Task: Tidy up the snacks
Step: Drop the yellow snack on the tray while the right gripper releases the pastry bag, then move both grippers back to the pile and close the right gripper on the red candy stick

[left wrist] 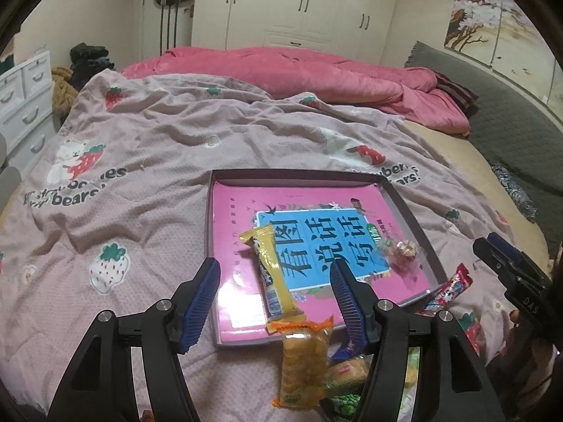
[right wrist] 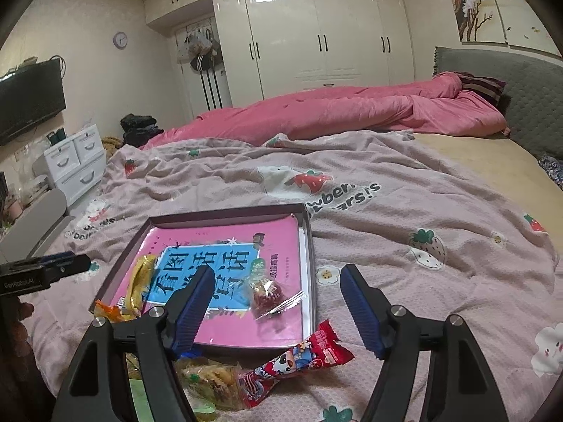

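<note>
1. Left wrist view: left gripper (left wrist: pixel 276 302) is hanging w/ jaws apart, nothing between the pads. Under it, a shallow cardboard box (left wrist: pixel 404 204) is sitting on the strawberry-print blanket (left wrist: pixel 158 147), w/ a pink book (left wrist: pixel 239 218) lying flat inside.
2. A yellow wafer bar (left wrist: pixel 272 274) is lying inside the box on the book; a clear-wrapped red candy (left wrist: pixel 401 251) is resting nearer the box's right wall.
3. An orange cracker pack (left wrist: pixel 304 365) is lying across the box's near rim, mostly outside it; more packets are piling up just behind it, partly hidden by the fingers.
4. Right wrist view: right gripper (right wrist: pixel 278 306) is also standing open, holding nothing. A red panda-print snack (right wrist: pixel 299 362) is lying on the blanket just outside the box's near corner.
5. Handling, as I judge it: all packs are prob. light, crinkly and slippery film; crackers and wafer are likely brittle, so squeeze gently.
6. Best hold for the red snack is prob. across its mid-body, not on the crimped ends, which would slip.
</note>
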The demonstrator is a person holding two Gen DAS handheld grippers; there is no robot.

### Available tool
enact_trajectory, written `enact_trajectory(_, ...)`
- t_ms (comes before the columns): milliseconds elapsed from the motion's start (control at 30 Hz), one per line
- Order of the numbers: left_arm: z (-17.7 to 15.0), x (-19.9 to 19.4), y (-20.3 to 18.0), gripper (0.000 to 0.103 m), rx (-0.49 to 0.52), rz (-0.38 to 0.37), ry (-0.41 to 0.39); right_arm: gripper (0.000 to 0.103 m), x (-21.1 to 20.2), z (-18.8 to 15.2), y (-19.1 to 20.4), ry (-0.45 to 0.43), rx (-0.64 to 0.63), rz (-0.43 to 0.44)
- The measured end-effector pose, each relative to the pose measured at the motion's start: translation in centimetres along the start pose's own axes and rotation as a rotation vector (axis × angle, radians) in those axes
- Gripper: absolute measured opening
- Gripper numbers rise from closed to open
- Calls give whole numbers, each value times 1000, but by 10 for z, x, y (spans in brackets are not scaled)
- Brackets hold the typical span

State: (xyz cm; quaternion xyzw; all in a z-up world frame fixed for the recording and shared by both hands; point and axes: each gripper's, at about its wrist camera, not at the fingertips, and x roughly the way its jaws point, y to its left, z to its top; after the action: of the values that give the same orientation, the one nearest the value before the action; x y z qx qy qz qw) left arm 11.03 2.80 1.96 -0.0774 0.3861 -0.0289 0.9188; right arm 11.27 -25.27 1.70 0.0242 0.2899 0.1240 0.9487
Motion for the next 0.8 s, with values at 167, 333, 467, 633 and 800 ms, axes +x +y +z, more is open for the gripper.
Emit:
enact_trajectory(167, -2, -6, -6, 67, 15, -3, -6, 74, -9, 0, -2, -16, 12, -7)
enact_trajectory(333, -5, -10, -8, 67, 27, 1, -7, 74, -15, -1, -5, -17, 33, -19)
enact_trajectory(467, -8, -13, -8, 67, 30, 6, -1, 74, -20, -4, -7, -11, 44, -26)
enact_trajectory(633, -10, -18, -6, 67, 26, 10, -3, 74, -23, -7, -4, 0, 50, -18)
enact_trajectory(800, -15, -23, -5, 67, 26, 17, 0, 74, -26, -11, 3, 8, 40, -17)
